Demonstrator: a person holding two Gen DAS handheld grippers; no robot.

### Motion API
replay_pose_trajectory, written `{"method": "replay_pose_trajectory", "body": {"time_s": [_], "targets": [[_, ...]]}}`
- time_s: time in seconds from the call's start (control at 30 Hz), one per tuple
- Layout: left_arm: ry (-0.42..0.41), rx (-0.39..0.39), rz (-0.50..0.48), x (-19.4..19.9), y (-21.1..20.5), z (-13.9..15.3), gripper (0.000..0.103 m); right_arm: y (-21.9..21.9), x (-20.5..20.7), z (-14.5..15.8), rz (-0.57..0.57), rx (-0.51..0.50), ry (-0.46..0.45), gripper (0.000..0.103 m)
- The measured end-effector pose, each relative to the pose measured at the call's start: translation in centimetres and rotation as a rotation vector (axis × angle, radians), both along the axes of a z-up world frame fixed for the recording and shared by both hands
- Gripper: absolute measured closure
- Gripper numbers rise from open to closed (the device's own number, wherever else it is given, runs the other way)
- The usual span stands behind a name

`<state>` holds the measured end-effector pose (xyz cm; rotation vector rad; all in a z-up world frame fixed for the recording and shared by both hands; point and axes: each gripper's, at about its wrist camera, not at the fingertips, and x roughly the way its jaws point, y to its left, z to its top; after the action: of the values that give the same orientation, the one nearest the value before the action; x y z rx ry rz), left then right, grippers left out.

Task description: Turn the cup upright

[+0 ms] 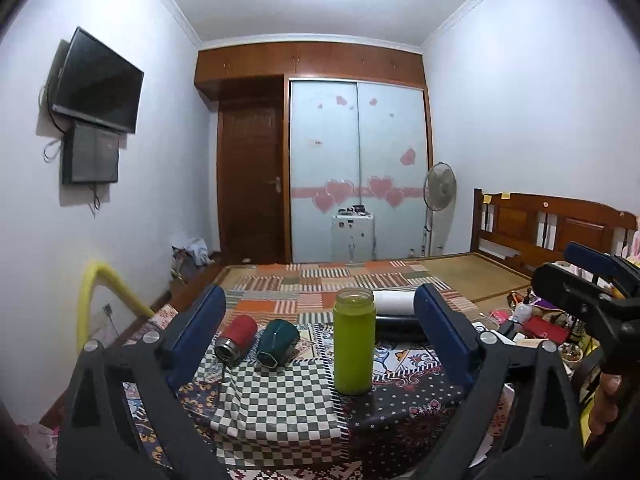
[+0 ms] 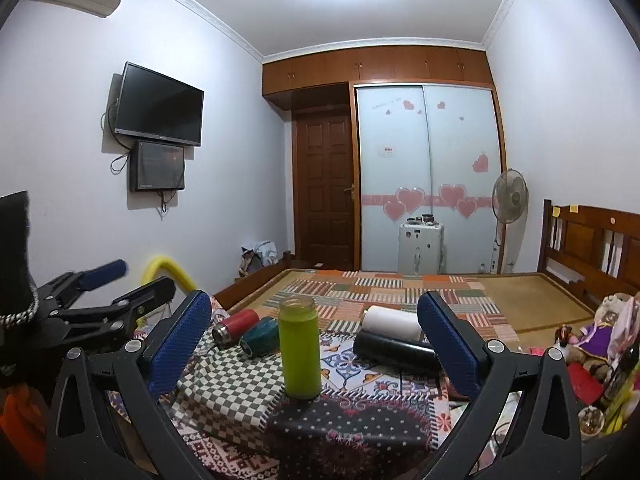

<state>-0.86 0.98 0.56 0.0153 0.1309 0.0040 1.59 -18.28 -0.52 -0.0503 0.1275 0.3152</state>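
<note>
A lime-green cup (image 1: pixel 354 343) (image 2: pixel 299 349) stands upright on the patterned cloths, mouth up. A red cup (image 1: pixel 236 340) (image 2: pixel 235 327) and a dark green cup (image 1: pixel 277 341) (image 2: pixel 260 336) lie on their sides to its left. A white cup (image 1: pixel 394 301) (image 2: pixel 393 322) and a black cup (image 1: pixel 400 326) (image 2: pixel 396 350) lie on their sides to its right. My left gripper (image 1: pixel 320 330) is open and empty, short of the cups. My right gripper (image 2: pixel 314 332) is open and empty, also short of them.
The cups rest on layered cloths over a bed (image 1: pixel 460 276) with a wooden headboard (image 2: pixel 592 240) at the right. Clutter and toys (image 2: pixel 596 344) sit at the right edge. A yellow padded rail (image 1: pixel 100 288) stands at the left.
</note>
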Motion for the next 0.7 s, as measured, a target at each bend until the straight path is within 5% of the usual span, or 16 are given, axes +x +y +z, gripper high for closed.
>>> {"method": "replay_pose_trajectory", "body": {"time_s": [0.7], "targets": [[-0.028, -0.006, -0.018, -0.9, -0.5, -0.4, 0.000, -0.7, -1.2, -0.6, -0.029, 0.013, -0.008, 0.000]]}}
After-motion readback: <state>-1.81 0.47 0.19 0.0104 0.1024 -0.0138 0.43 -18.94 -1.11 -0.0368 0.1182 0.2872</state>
